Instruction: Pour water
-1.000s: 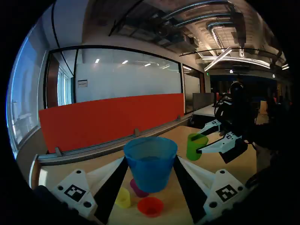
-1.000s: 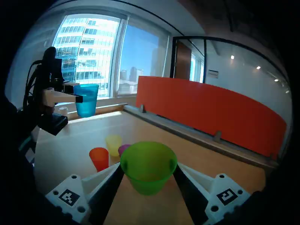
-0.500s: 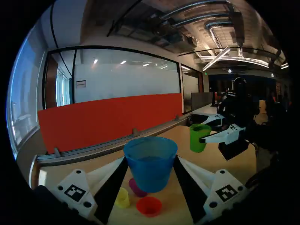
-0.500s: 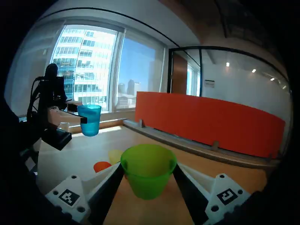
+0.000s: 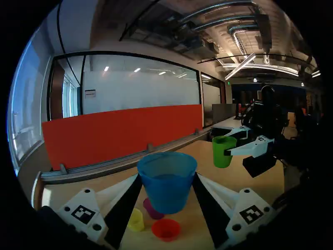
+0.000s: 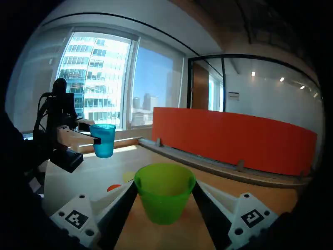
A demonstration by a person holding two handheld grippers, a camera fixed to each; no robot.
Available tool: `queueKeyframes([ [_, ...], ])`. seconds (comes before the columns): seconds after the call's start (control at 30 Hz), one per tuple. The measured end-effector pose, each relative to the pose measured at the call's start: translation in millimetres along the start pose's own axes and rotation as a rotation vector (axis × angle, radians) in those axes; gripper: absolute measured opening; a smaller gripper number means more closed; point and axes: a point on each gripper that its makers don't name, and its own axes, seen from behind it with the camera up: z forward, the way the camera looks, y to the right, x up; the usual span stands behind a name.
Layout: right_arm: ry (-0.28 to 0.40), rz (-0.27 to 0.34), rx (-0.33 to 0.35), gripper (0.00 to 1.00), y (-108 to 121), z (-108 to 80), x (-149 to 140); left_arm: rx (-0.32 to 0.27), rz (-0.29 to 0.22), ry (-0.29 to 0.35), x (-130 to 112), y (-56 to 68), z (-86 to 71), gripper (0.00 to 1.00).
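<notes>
The left tool [image 5: 167,177] grips the blue cup [image 5: 167,189] and the right tool [image 6: 165,185] the green cup [image 6: 165,202], well apart, so pouring now may spill.

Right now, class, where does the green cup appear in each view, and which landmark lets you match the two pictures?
Left gripper view: green cup right of centre, upright, farther off than the blue cup.
Right gripper view: green cup low centre, between the jaws.
Shared landmark: the orange partition.

A wooden table [image 5: 266,183] carries a yellow cup [image 5: 136,219], purple cup [image 5: 151,209] and red cup [image 5: 166,229].
</notes>
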Motion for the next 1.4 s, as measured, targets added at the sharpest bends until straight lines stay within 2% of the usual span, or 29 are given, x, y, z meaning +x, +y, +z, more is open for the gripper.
queueKeyframes([
  [0.33,0.011,-0.011,0.017,0.91,-5.1,-0.3,6.6,-0.007,0.021,0.017,4.9,3.2,-0.7,0.83],
  [0.7,0.016,-0.016,0.079,0.91,-27.2,0.5,11.8,-0.01,0.054,0.049,12.8,4.4,-1.8,0.83],
  [1.13,0.03,-0.021,0.159,0.91,-62.4,2.8,19.1,0.015,0.18,0.081,30.5,9.1,-1.8,0.83],
  [1.4,0.038,-0.02,0.201,0.91,-81.2,4.6,22.1,0.029,0.28,0.08,41.0,13.4,-1.0,0.83],
])
